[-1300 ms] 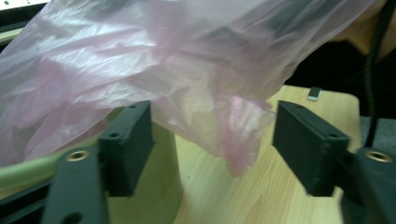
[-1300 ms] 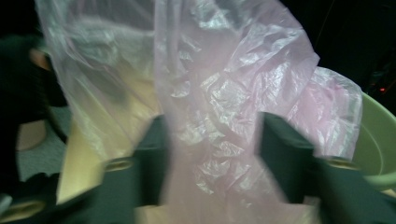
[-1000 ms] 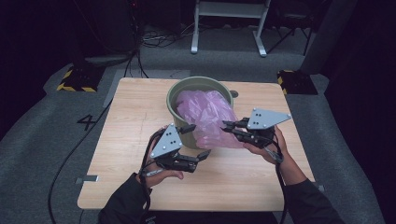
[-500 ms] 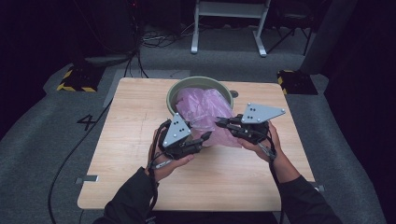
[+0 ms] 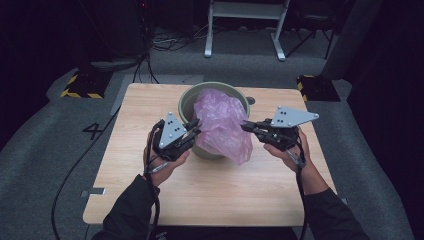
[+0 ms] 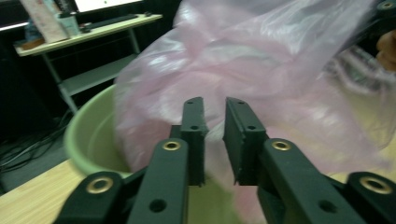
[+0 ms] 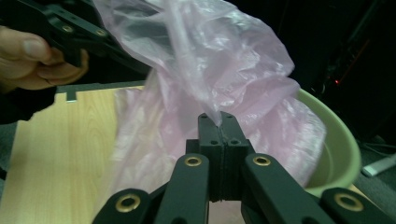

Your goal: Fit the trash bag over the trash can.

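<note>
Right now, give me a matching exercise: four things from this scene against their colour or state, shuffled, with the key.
Things:
1. plastic bag
2. bin
3. right gripper
4. left gripper

States:
A. pale green, round, standing on the table
B. jaws shut on a fold of the film
C. thin pink film, bunched at the bin's mouth
D. jaws just been closing, a narrow gap left, film between them

Pairs: 1-C, 2-A, 3-B, 4-D
</note>
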The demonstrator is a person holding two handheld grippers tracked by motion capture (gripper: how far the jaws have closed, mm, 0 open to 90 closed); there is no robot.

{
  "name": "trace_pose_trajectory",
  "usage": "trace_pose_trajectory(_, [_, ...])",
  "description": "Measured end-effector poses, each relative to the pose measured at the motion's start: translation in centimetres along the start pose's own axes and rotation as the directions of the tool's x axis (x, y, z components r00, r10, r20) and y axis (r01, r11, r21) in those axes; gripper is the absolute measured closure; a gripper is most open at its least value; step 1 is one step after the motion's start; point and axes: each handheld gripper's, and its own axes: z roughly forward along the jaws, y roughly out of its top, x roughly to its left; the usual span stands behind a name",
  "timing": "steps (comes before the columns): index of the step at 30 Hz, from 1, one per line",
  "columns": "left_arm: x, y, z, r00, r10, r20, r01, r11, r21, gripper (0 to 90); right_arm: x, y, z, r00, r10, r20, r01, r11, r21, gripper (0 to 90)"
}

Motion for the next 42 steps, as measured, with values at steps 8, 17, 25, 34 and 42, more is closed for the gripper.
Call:
trace_pose_trajectory(8, [0.1, -0.2, -0.9, 0.9973, -0.020, 0.070, 0.020, 0.9997, -0.009, 61.4, -1.2, -0.7, 0.4, 0.9984, 0.053, 0.017, -0.053, 0.999, -0.001, 90.0])
trace_pose_trajectory(17, [-4.6, 0.1, 0.4, 0.9793, 0.025, 0.201, -0.029, 0.9994, 0.016, 22.0, -1.3, -0.6, 1.3, 0.9957, 0.088, 0.030, -0.087, 0.996, -0.007, 90.0])
trace_pose_trajectory(25, [-4.8, 0.4, 3.1, 0.9904, -0.028, 0.136, 0.018, 0.9974, 0.070, 37.2, -0.9, -0.4, 1.2, 0.9962, 0.087, 0.000, -0.087, 0.996, -0.026, 90.0])
trace_pose_trajectory(34, [-2.5, 0.2, 2.4, 0.9978, -0.015, 0.065, 0.012, 0.9988, 0.047, 86.1, -1.4, -0.7, 0.7, 0.9957, 0.091, 0.016, -0.091, 0.996, -0.019, 90.0])
trace_pose_trajectory(42, [0.8, 0.0, 1.0, 0.9989, -0.017, 0.045, 0.014, 0.9981, 0.060, 88.5, -3.2, -1.5, 1.0, 0.9875, 0.102, 0.120, -0.109, 0.993, 0.051, 90.0])
